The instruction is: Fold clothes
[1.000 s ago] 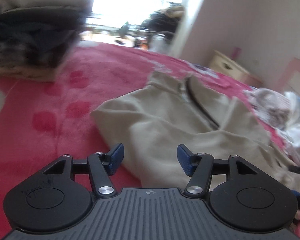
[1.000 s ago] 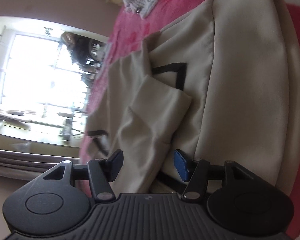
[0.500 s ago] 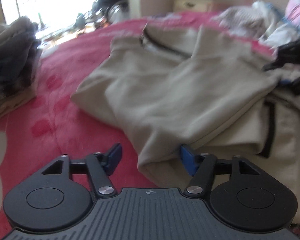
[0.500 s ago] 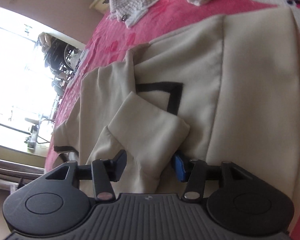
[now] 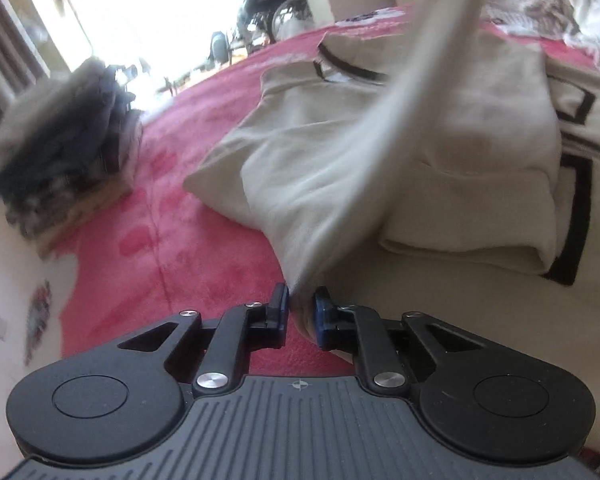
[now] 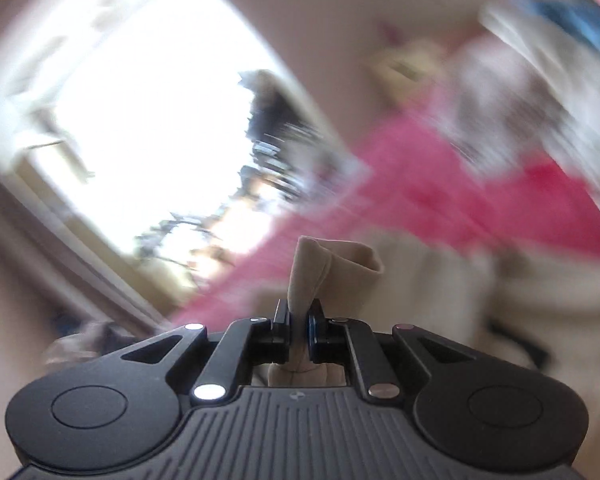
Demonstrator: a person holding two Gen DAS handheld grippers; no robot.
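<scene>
Left wrist view: left gripper pinches the beige garment hem beside the folded stack. Right gripper clamps a bunched beige edge, likely lifting for a fold.

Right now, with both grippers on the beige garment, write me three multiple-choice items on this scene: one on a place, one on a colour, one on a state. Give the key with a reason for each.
1. In the left wrist view, where is the stack of folded clothes?
A. Left of the beige garment, on the bed
B. On top of the garment
C. Between the gripper's fingers

2. What colour is the blanket under the garment?
A. Green
B. Pink-red
C. Black

3. What state is the right gripper in?
A. Wide open, holding nothing
B. Shut on a bunch of beige cloth
C. Out of view

Key:
1 A, the stack sits apart at the far left.
2 B, pink-red shows all around the garment.
3 B, cloth stands up from between its closed fingers; the left gripper likewise pinches a garment edge.
</scene>
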